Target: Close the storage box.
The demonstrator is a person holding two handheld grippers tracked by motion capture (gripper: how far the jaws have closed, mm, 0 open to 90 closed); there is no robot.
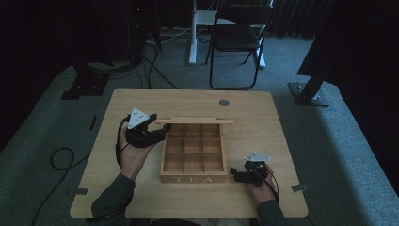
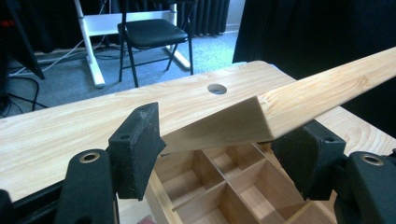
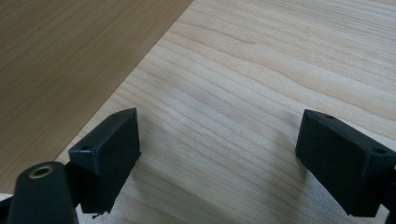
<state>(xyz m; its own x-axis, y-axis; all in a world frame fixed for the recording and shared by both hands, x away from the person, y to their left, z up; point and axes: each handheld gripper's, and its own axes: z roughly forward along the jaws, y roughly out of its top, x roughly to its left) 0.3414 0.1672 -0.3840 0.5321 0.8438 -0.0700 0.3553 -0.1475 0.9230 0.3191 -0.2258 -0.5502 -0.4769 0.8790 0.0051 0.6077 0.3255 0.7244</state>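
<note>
Wooden tea box [image 1: 193, 153] at the middle of the table [image 1: 263, 117], its front wall lettered "TEA" and facing the person. Its lid [image 1: 194, 121] stands raised along the box's far edge, leaving the grid of bare compartments [image 1: 193, 148] open to view.

Left gripper [image 1: 157, 131] — held in the person's left hand [image 1: 133, 153] just beside the box's far-left corner. In the left gripper view its jaws stand wide apart on either side of the lid's corner [image 2: 261, 116]; the lid's edge runs up and away to the right. Whether either pad presses the wood cannot be told; no clamping grip is seen.

Right gripper [image 1: 234, 174] — held in the right hand [image 1: 261, 186], low on the table just beside the box's front-right corner, jaws pointing toward the box wall. In the right gripper view the jaws are spread and nothing lies between them but tabletop; the box's side wall [image 3: 70, 60] passes at upper left.

Beyond the table, on the far side from the box — a black folding chair [image 1: 237, 37].
</note>
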